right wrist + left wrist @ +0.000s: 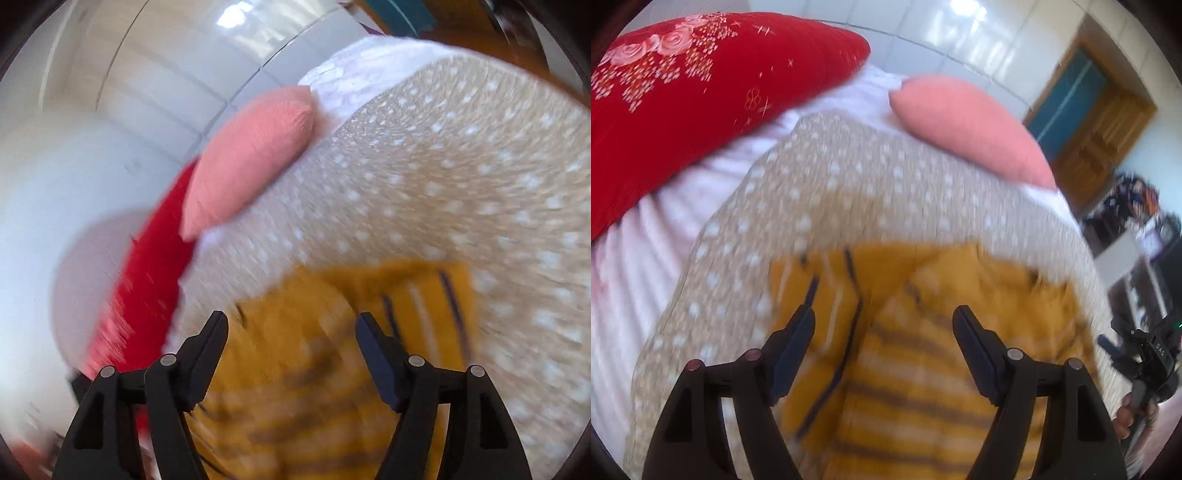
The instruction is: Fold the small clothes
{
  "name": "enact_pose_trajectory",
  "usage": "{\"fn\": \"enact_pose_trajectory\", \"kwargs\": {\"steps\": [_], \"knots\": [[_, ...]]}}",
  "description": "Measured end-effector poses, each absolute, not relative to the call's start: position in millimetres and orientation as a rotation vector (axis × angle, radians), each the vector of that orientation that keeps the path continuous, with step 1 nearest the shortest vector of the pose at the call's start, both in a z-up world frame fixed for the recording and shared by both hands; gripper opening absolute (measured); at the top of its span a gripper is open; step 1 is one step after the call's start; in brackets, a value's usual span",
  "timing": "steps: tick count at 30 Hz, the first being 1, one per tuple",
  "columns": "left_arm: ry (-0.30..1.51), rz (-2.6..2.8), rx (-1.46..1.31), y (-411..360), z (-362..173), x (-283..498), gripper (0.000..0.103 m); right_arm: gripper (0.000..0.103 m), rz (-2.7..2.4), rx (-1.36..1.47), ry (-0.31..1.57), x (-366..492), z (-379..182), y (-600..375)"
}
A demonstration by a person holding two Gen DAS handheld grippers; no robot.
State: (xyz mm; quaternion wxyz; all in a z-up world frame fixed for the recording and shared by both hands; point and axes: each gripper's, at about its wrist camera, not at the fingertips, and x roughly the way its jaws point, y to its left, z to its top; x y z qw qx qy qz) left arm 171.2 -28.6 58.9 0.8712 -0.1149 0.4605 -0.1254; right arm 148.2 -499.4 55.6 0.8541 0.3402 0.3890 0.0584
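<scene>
Mustard striped garment (pixel 923 369) fills the left wrist view from centre to 6 o'clock, lying on a beige dotted cloth (pixel 849 184) over the bed, with the left gripper (pixel 884 321) above it, jaws released and holding nothing; a red pillow (pixel 701 85) sits at 10 o'clock, a pink pillow (pixel 971 125) at 1 o'clock. In the right wrist view the right gripper (pixel 291 325) hangs over the same blurred garment (pixel 314 369) at 6 o'clock, jaws likewise spread and bare.

I see a mustard-yellow garment (pixel 923 332) with brown and cream stripes on a beige cloth (pixel 849 192) dotted white. Beyond it lie a red pillow (pixel 701 92) with pink roses, a plain salmon-pink pillow (pixel 971 125), and a white sheet (pixel 639 266).
</scene>
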Motion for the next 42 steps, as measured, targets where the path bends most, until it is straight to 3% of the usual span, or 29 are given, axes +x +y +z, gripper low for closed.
{"fn": "enact_pose_trajectory", "kwargs": {"steps": [6,9,10,14,16,17,27,28,30,33,34,35,38,40,41,42], "knots": [[0.985,-0.250,-0.219,-19.8,46.1,110.4,0.076,0.074,0.029,0.597,0.945,80.9,13.1,-485.0],[1.010,-0.229,-0.239,-12.4,46.3,92.3,0.076,0.021,0.099,0.588,0.944,69.6,5.0,-484.4],[1.010,-0.217,-0.251,-6.3,49.3,86.2,0.076,0.018,0.091,0.596,0.954,67.1,6.0,-490.0],[0.956,-0.164,-0.261,23.1,66.3,64.2,0.076,0.018,-0.056,0.500,0.961,54.7,15.1,-513.6],[0.940,-0.133,-0.253,34.8,70.4,60.0,0.078,0.042,-0.094,0.510,0.974,46.2,20.0,-522.2],[0.935,-0.121,-0.257,41.5,69.9,58.8,0.080,0.044,-0.098,0.523,0.961,40.1,24.7,-523.9],[1.038,-0.226,-0.322,15.5,8.3,94.4,0.080,0.052,-0.033,0.423,0.819,14.4,96.7,-482.1],[1.044,-0.244,-0.311,10.4,3.8,99.7,0.075,0.052,-0.013,0.402,0.816,16.0,100.7,-469.9],[1.044,-0.262,-0.262,5.8,4.4,110.1,0.023,0.052,0.028,0.366,0.820,26.0,104.6,-437.6],[1.015,-0.228,-0.333,25.3,19.0,112.9,0.014,0.052,0.081,0.324,0.849,39.5,100.4,-394.5],[0.984,-0.165,-0.319,32.8,24.7,109.3,0.002,0.052,0.099,0.310,0.857,42.2,99.1,-383.7],[0.942,-0.076,-0.281,42.4,30.4,103.1,0.001,0.052,0.116,0.296,0.863,44.5,96.9,-373.9],[0.909,-0.104,-0.436,72.1,27.5,90.6,0.006,0.052,0.202,0.255,0.886,59.2,89.1,-331.5],[0.900,-0.136,-0.525,82.0,19.7,84.6,0.028,0.052,0.264,0.219,0.911,72.4,84.8,-295.8],[0.897,-0.130,-0.538,83.6,15.5,83.0,0.048,0.052,0.302,0.207,0.924,80.1,82.0,-276.5],[0.889,-0.123,-0.546,84.8,12.1,82.7,0.058,0.052,0.333,0.199,0.936,87.0,78.8,-258.6]]}}
